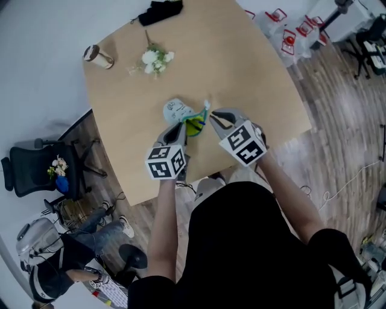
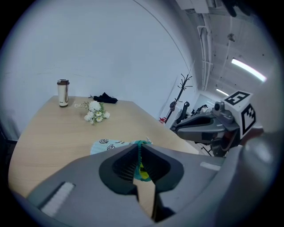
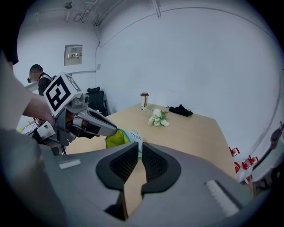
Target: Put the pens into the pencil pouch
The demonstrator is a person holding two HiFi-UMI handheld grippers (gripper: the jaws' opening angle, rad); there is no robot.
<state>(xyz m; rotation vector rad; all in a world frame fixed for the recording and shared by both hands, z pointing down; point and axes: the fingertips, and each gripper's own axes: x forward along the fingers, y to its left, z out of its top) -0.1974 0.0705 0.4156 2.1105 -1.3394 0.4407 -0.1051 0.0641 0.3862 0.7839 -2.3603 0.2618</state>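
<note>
Teal-edged pouch [image 1: 175,110] has its rim pinched by left claw [image 2: 139,150] and right claw [image 3: 139,148].

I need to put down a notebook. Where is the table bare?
The right side of the table is bare, from the black cloth to the near edge. So is the left strip between the cup and the pouch. Crowded: the near middle round the pouch, with flowers just beyond.

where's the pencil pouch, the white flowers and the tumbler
pencil pouch [image 1: 177,109], head view, on its pale blue printed side
white flowers [image 1: 155,58], head view, on the cluster of blossoms
tumbler [image 2: 62,95], left gripper view, on the middle of its pale body
</note>
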